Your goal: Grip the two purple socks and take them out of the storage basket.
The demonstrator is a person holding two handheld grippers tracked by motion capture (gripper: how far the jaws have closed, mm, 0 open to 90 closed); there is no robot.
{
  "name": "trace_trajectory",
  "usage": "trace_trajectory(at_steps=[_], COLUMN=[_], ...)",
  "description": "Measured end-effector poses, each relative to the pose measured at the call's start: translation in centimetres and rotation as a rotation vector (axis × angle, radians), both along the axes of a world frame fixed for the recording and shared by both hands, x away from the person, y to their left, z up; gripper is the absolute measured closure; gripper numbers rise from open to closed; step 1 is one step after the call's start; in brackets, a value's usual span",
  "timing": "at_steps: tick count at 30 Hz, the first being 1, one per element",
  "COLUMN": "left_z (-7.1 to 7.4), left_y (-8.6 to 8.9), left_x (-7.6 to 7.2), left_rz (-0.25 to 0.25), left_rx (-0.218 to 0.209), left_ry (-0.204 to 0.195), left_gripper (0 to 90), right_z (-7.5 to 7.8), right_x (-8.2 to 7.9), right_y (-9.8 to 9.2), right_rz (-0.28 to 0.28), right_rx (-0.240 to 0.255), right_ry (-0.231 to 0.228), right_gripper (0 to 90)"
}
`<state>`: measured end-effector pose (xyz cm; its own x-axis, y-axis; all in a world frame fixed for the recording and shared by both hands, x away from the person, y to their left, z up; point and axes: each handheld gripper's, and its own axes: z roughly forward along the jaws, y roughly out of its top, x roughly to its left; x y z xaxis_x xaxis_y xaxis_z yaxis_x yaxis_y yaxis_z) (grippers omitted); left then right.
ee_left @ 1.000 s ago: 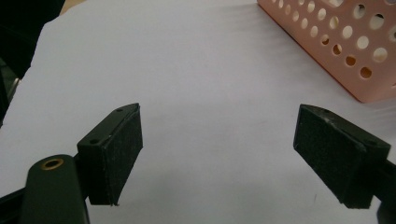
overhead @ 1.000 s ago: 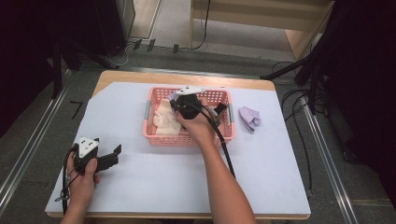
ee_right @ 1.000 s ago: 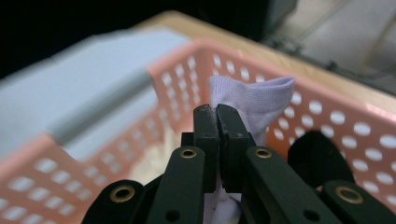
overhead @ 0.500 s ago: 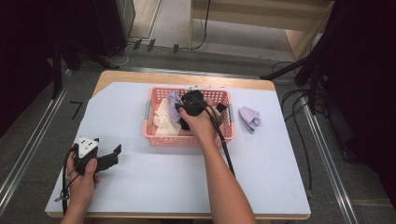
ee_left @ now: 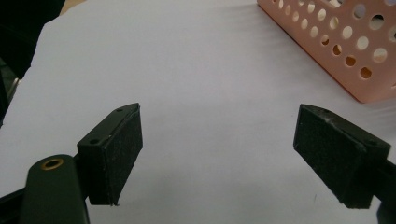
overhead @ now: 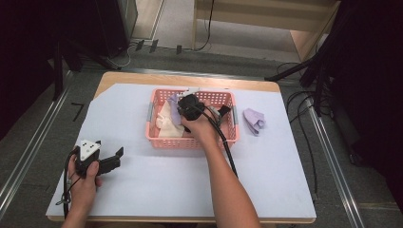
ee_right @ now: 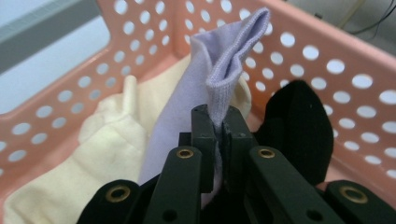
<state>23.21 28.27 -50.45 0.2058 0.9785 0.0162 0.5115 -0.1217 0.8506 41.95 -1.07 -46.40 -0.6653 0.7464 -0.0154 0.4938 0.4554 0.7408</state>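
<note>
Now the right gripper (ee_right: 218, 128) has come up a little inside the pink basket (overhead: 192, 140) compared with a second ago, and a lilac sock (ee_right: 224, 70) rises with it, its ribbed cuff standing above the jaws in the right gripper view. A moment back the hand was lower over the laundry and the lilac barely showed; now a strip of it hangs at the left of the hand in the high view (overhead: 174, 108), so I'd say the grab has taken and the sock is being lifted out. Its likely partner, the other lilac sock (overhead: 254, 120), lies on the white sheet just right of the basket, which looks like where this one is headed. The jaws are pressed nearly together, with only the thickness of the fabric between them, gripping the sock just below the cuff. Under it, still in the basket, sit a pale yellow garment (ee_right: 112, 140) on the left and a black piece (ee_right: 299, 130) on the right. Meanwhile the left gripper (overhead: 108, 161) hasn't budged, resting near the front left of the table, its pads (ee_left: 116, 154) spread wide apart over bare white sheet, holding nothing.
</note>
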Motion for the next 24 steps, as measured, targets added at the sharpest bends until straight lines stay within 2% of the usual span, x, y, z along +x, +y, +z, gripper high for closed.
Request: trace_trajectory(at_steps=[2,3,4,8,10,16,17,18,21,22,24], left_z=[0.0,0.0,0.0,0.0,0.0,0.0,0.0,0.0,0.0,0.0,0.0], left_y=[0.0,0.0,0.0,0.0,0.0,0.0,0.0,0.0,0.0,0.0,0.0], left_x=[0.0,0.0,0.0,0.0,0.0,0.0,0.0,0.0,0.0,0.0,0.0], left_rz=[0.001,0.001,0.0,0.0,-0.001,0.0,-0.001,-0.001,-0.001,0.0,-0.001], left_rx=[-0.003,-0.003,-0.001,0.0,-0.002,-0.004,-0.004,-0.004,-0.004,-0.004,-0.003], left_ry=[0.001,0.001,0.003,0.005,0.004,0.004,0.005,0.005,0.005,0.005,0.005], left_gripper=[16.3,16.3,16.3,16.3,16.3,16.3,16.3,16.3,16.3,16.3,16.3], right_z=[0.4,0.4,0.7,1.3,1.6,2.3,2.5,2.5,3.0,3.5,3.9], right_x=[-0.5,-0.5,-0.8,-1.5,-1.9,-2.1,-2.1,-2.1,-2.2,-2.3,-2.4], right_y=[0.0,0.0,-0.3,-1.0,-1.5,-2.7,-3.0,-3.0,-4.0,-5.0,-5.9], right_rz=[0.009,0.009,0.012,-0.003,-0.021,-0.08,-0.089,-0.089,-0.118,-0.146,-0.162], right_rx=[0.022,0.022,0.055,0.129,0.17,0.237,0.23,0.23,0.243,0.263,0.271], right_ry=[-0.041,-0.041,-0.082,-0.162,-0.188,-0.219,-0.238,-0.238,-0.255,-0.268,-0.284], right_gripper=[86.0,86.0,86.1,86.2,86.3,86.1,86.2,86.2,86.1,86.2,86.1])
